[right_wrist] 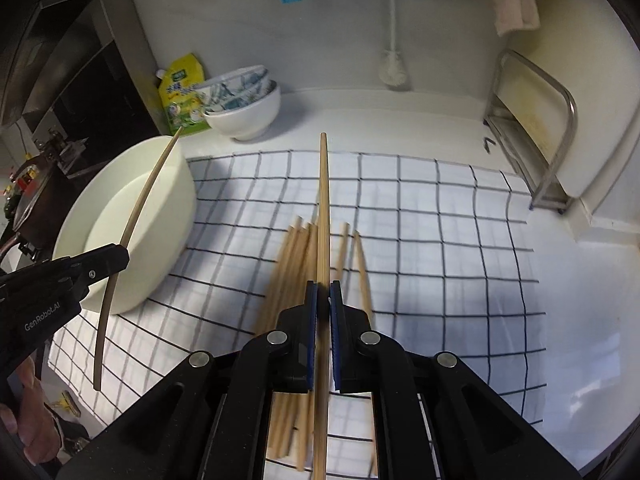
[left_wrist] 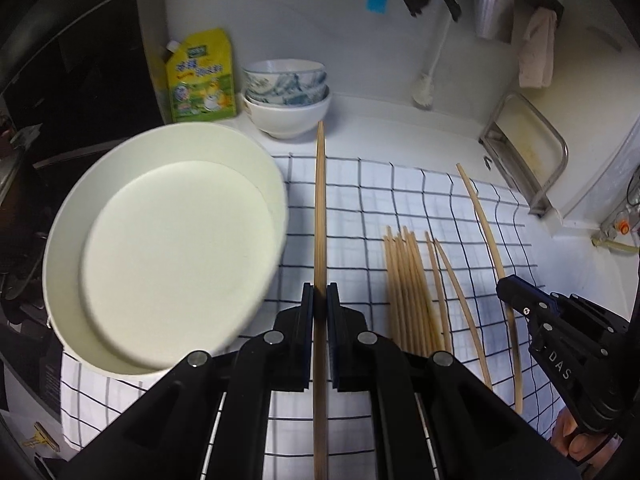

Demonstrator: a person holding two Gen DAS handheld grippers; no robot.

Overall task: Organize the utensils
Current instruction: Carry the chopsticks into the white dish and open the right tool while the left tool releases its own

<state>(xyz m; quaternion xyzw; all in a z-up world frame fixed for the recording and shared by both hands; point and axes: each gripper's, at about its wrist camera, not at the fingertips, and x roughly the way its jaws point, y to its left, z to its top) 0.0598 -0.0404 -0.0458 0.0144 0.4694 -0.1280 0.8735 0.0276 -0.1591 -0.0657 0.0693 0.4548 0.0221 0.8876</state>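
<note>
My left gripper (left_wrist: pixel 320 290) is shut on a wooden chopstick (left_wrist: pixel 320 208) that points forward, beside the rim of a wide white bowl (left_wrist: pixel 168 248). In the right wrist view the left gripper (right_wrist: pixel 120 258) holds that chopstick (right_wrist: pixel 136 216) over the white bowl (right_wrist: pixel 168 216). My right gripper (right_wrist: pixel 324 288) is shut on another wooden chopstick (right_wrist: pixel 324 208), held above a loose pile of chopsticks (right_wrist: pixel 296 264) on the checked cloth (right_wrist: pixel 440 240). In the left wrist view the right gripper (left_wrist: pixel 506 286) holds its chopstick (left_wrist: pixel 486 224) to the right of the pile (left_wrist: pixel 408 288).
Stacked patterned bowls (left_wrist: pixel 286 96) and a yellow-green refill pouch (left_wrist: pixel 200 76) stand at the back by the wall. A metal rack (left_wrist: pixel 528 152) stands at the right. A white brush (left_wrist: pixel 424 88) hangs on the wall. A dark stove area (left_wrist: pixel 60 100) lies to the left.
</note>
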